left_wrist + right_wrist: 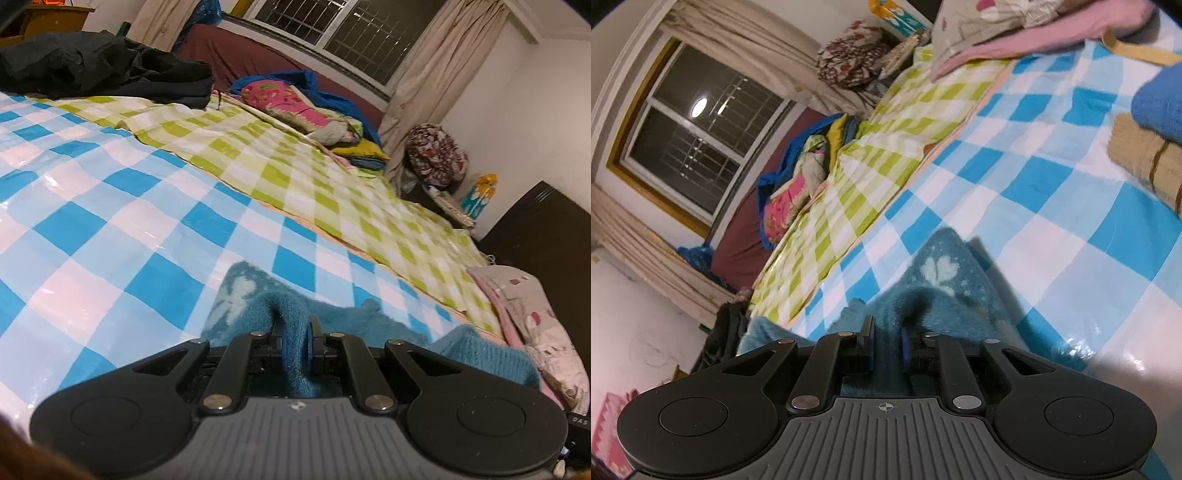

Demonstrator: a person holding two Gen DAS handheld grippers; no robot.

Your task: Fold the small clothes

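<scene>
A fuzzy teal garment (255,295) with pale flower marks lies on the blue-and-white checked sheet (110,192). My left gripper (295,339) is shut on a raised fold of it, the cloth pinched between the blue pads. In the right wrist view the same teal garment (942,291) spreads ahead over the checked sheet (1052,206), and my right gripper (888,347) is shut on another bunch of it. Both grips hold the cloth just above the bed.
A green-checked sheet (314,173) covers the far half of the bed. Black clothing (92,70) lies at the far left, colourful bedding (295,103) near the window. Folded blue (1160,99) and tan (1145,162) items are stacked at right. A pink-patterned pillow (535,325) lies at the bed's edge.
</scene>
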